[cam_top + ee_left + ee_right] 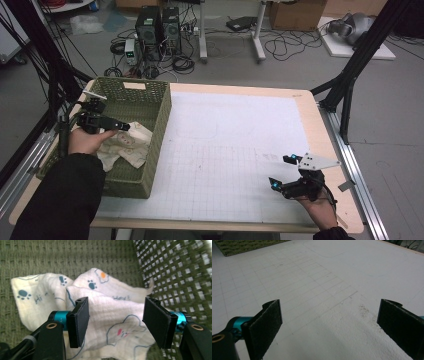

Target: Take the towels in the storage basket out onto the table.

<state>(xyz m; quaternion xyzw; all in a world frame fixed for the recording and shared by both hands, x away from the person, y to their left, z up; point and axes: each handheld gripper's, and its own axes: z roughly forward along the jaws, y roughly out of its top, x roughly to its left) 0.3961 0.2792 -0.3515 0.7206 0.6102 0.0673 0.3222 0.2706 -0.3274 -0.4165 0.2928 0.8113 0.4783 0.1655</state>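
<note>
Left gripper (120, 125) hovers spread over a crumpled cream paw-print cloth (112, 315) lying inside the olive woven basket (160, 120), walls close around. Right gripper (281, 171), jaws apart, rests over the white gridded mat (225, 150).

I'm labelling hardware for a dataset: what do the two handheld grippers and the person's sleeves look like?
Both the left gripper and the right gripper are black, with flat black padded fingers on teal barrels. The right carries a grey three-cornered plate; black cables trail from each. Sleeves are dark.
</note>
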